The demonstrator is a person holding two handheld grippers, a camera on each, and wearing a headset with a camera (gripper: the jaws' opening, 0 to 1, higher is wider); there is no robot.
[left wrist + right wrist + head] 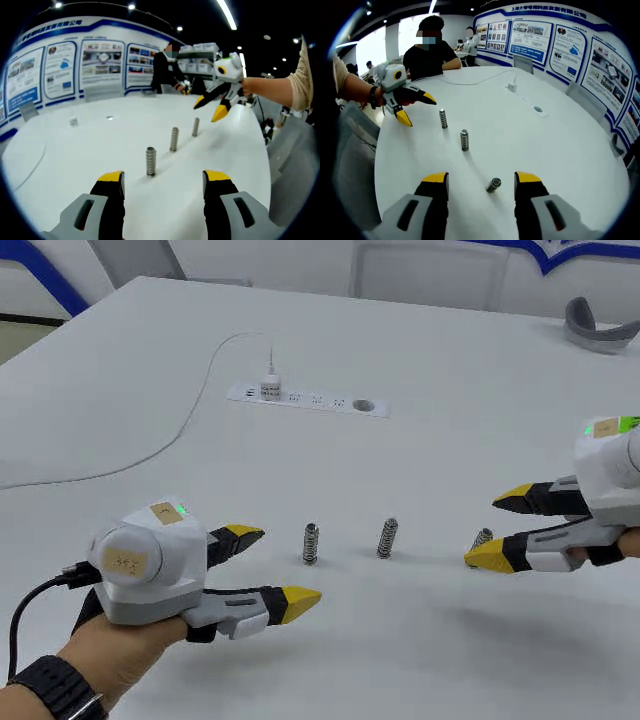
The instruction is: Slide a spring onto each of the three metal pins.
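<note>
Three metal pins stand in a row on the white table, each with a coiled spring around it: the left spring, the middle spring and the right spring. My left gripper rests open just left of the row, nothing between its yellow tips; in its own view the nearest spring stands just ahead of the jaws. My right gripper hovers open at the right spring, which lies between its jaws in the right gripper view, untouched.
A white power strip with a plugged-in cable lies further back on the table. A grey curved object sits at the far right corner. A person in black sits at the table's far end.
</note>
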